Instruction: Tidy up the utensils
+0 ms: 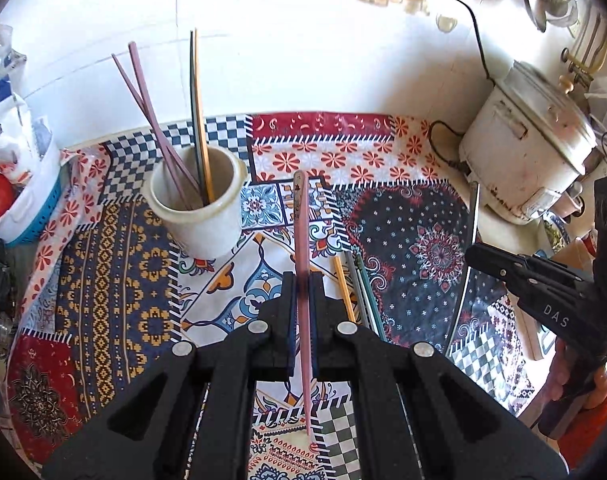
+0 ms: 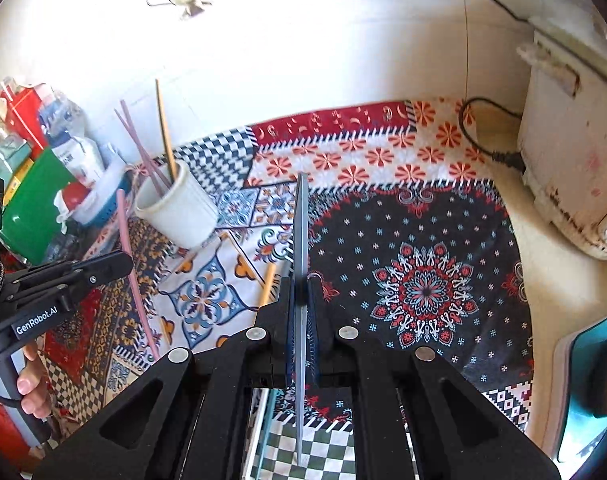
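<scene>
— What's the left gripper (image 1: pixel 302 280) got?

— Its jaws are clamped on a pink chopstick (image 1: pixel 302 240). The stick runs straight out between the fingers towards twelve o'clock, tip up over the patterned cloth (image 1: pixel 103 272), and its other end sticks back under the gripper body.

— And the right gripper (image 2: pixel 302 284)?

— Same story: jaws closed tight on a grey chopstick (image 2: pixel 302 232), held edge-on along the fingers, clear of the cloth.

— Where's the holder?

— The white ceramic cup (image 1: pixel 199 208) stands on the cloth at about ten o'clock from the left gripper. Four sticks already lean in it: two mauve chopsticks (image 1: pixel 143 92) tilted towards eleven, plus a dark chopstick (image 1: pixel 192 80) and an orange chopstick (image 1: pixel 198 92) standing nearly upright, side by side.

— Anything still lying on the bench?

— Yes. Just at one o'clock of the left jaws there's a loose bundle on the cloth (image 1: pixel 359 292): an orange one, a grey one and a teal one, close together.

— What else is around?

— A worn white rice cooker (image 1: pixel 531 144) at two o'clock, its black cord (image 1: pixel 473 28) trailing up the wall. From the right camera, a hand (image 2: pixel 27 384) grips the left gripper's handle at eight o'clock.
</scene>
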Motion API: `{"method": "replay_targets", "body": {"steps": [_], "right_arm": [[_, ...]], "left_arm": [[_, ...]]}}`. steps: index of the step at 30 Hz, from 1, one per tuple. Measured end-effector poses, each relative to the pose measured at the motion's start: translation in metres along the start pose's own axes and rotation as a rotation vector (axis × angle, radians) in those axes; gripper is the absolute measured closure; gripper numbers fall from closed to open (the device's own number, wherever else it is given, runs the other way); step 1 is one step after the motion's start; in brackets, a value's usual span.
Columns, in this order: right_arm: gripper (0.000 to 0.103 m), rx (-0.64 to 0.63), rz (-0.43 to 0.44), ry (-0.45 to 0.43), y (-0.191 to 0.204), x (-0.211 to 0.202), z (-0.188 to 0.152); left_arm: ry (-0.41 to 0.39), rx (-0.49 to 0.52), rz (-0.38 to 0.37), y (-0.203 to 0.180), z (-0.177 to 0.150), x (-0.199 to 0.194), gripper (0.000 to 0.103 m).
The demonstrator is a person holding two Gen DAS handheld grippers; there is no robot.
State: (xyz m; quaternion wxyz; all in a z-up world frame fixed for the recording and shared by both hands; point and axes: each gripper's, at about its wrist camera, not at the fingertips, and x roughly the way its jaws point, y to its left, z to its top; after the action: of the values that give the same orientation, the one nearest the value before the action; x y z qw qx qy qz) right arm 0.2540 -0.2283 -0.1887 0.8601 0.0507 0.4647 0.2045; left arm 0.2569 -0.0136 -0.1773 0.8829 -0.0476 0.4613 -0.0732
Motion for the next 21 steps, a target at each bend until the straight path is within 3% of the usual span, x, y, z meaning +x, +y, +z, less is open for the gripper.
{"method": "replay_targets", "body": {"steps": [12,21], "right_arm": [[0.098,-0.067,0.003,-0.096,0.026,-0.037,0.007],[0.101,-0.114,0.011,-0.108,0.043,-0.048,0.005]], "left_arm": [[-0.092,-0.012,0.0,0.002,0.0,-0.037,0.1],[-0.134,-0.024,-0.007,0.006,0.003,-0.052,0.103]]}}
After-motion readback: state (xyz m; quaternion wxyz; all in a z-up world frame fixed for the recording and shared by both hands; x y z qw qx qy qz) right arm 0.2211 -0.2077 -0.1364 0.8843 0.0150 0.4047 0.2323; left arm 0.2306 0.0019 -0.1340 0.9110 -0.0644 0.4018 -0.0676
